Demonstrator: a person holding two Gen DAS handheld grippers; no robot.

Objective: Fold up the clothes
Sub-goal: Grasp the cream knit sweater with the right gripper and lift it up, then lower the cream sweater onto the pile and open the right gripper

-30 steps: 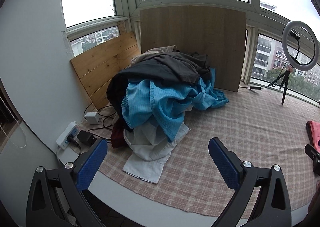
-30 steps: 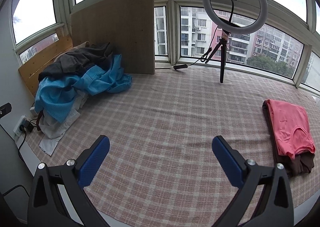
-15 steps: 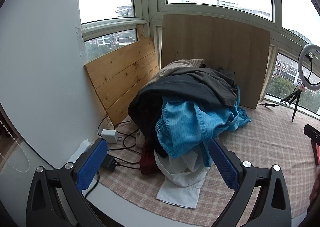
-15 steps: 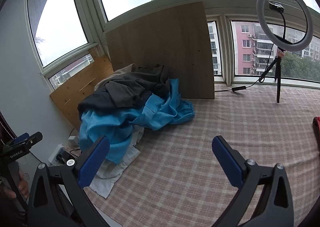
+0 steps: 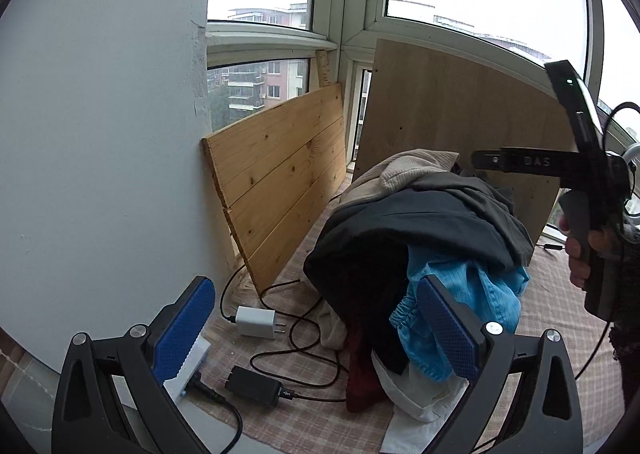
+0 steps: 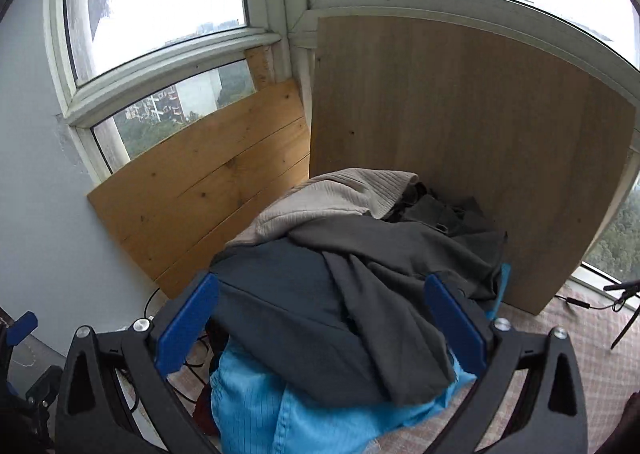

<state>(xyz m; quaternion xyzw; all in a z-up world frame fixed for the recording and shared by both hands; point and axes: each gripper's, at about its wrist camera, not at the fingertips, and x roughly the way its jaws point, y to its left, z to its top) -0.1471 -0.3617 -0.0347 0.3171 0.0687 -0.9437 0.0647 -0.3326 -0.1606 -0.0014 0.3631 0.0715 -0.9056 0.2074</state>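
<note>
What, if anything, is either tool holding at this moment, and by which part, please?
Nothing is held. The left tool and the right tool are both open, near the clothes pile but gripping no garment.

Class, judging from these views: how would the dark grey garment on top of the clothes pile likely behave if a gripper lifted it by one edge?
The dark grey garment would probably hang limp, since it already drapes in soft folds. It overlaps the blue garment and beige knit, so it may drag them.

One clothes pile (image 5: 420, 254); two wooden boards (image 5: 280, 181); two chargers (image 5: 256, 321); two tools (image 5: 312, 338).
</note>
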